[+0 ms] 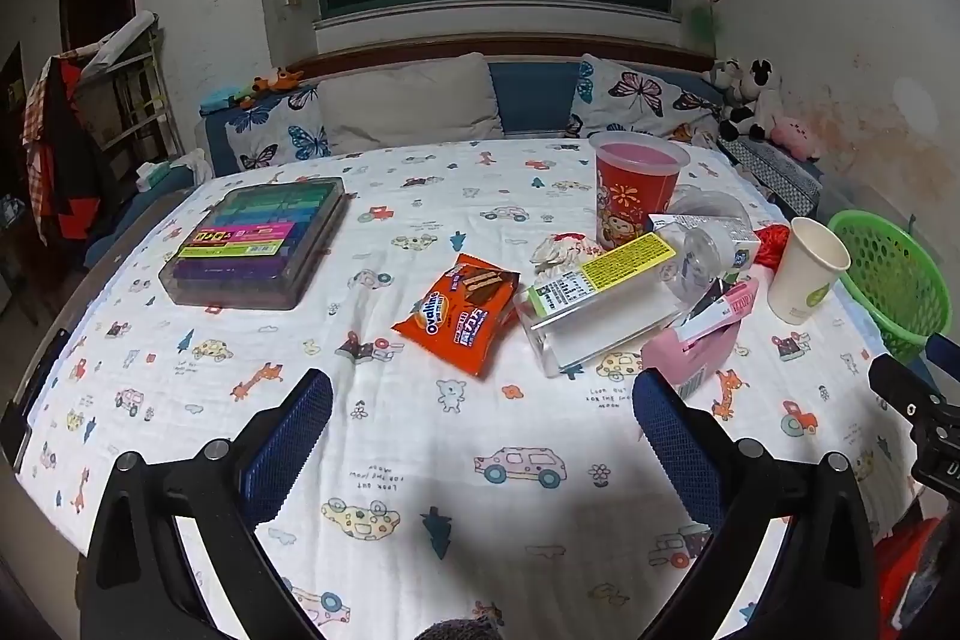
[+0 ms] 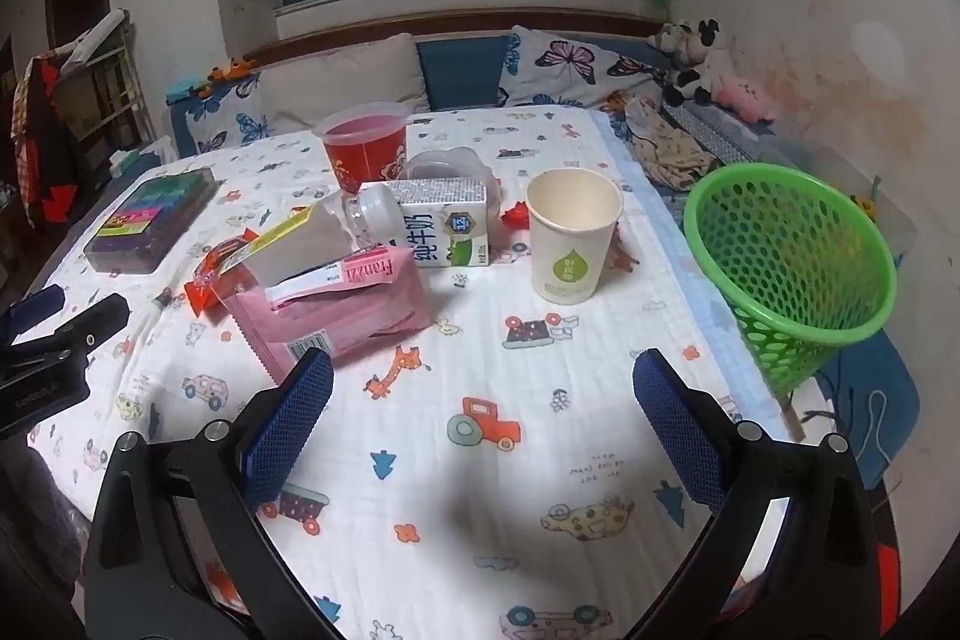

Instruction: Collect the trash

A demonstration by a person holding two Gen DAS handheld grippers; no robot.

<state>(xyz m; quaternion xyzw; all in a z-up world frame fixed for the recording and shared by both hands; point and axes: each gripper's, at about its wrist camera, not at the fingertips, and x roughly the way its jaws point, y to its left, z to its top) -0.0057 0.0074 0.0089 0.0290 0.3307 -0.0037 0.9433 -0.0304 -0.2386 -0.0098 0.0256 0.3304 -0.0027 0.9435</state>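
**Trash pile mid-table, both my grippers spread and holding nothing**

Trash sits in a cluster on the right half of the table, on the cartoon-print cloth [image 2: 540, 400].

- Clear plastic bottle [image 1: 600, 298] lies on its side, yellow-green label up, cap end toward the milk carton [image 2: 447, 232]. Its body rests over the pink Franzzi wrapper [image 2: 336, 310].
- Orange Ovaltine wrapper [image 1: 462, 310] lies flat just left of the bottle, touching or nearly touching it; can't tell which.
- White paper cup [image 2: 573, 238] stands upright, just right of the carton, apart from it.
- Red printed cup [image 1: 636, 184] stands upright behind the pile, translucent lid on. A clear plastic container [image 2: 450, 163] sits beside it, behind the carton.
- Crumpled white piece [image 1: 564, 247] lies between the red cup and the bottle. Small red scrap [image 2: 515, 215] lies between carton and paper cup.

Bin: green perforated basket [image 2: 798, 268] at the table's right edge, tilted, opening facing the table. Looks empty from what I can see of the inside.

My left gripper [image 1: 480, 430]: fingers wide apart, nothing between them, hovering over bare cloth in front of the Ovaltine wrapper.
My right gripper [image 2: 483, 430]: fingers wide apart, nothing held, over cloth in front of the paper cup; left finger tip overlaps the pink wrapper's near corner in view, contact unclear.

Not trash: marker case [image 1: 264, 244] flat on the left side, well apart from the pile.
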